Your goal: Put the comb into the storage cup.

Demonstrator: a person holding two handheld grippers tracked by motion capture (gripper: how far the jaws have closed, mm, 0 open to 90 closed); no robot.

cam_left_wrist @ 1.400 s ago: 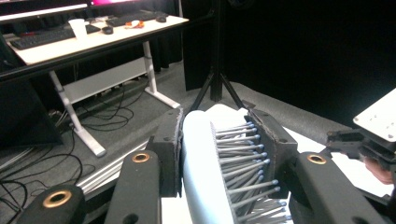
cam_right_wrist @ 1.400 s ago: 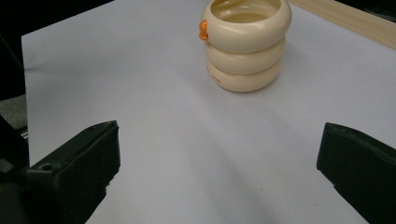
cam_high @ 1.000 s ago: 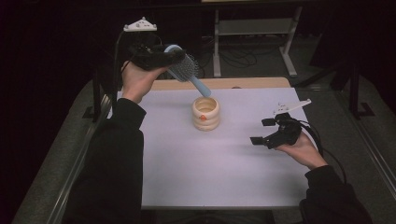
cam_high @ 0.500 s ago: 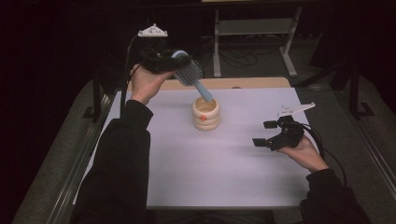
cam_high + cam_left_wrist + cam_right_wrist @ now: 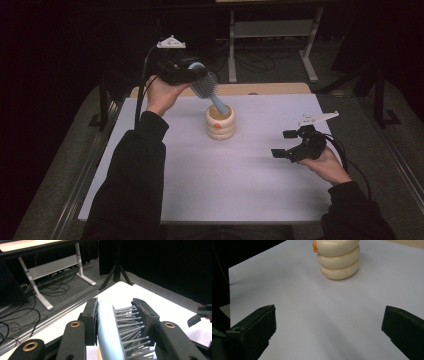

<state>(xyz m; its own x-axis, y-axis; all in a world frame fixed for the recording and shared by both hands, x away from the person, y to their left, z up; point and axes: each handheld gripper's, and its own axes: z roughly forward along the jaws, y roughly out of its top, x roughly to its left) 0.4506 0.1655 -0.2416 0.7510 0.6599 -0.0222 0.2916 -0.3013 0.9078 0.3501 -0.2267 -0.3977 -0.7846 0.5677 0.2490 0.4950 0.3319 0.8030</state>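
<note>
The left gripper (image 5: 192,75) clamps the brush (image 5: 206,84) by its bristled head. Since a second ago it has carried the brush rightward, so the handle now dips into the cup (image 5: 220,123) just below it. The right gripper (image 5: 283,143) stays wide, empty, well right of the cup.

High view: room dim, far surroundings near black; my white table sheet (image 5: 240,175) is the one bright patch, lit from above. Faint grain, soft detail. My sleeves read as flat black shapes.

Left gripper view: brighter; far floor and desk legs sharp, my jaws in the near foreground slightly soft. Brush bristles (image 5: 130,325) crisp, small glints on their tips.

Right gripper view: even light, no glare. My jaws blur at the near corners; soft grey shadows lie across the sheet.
</note>
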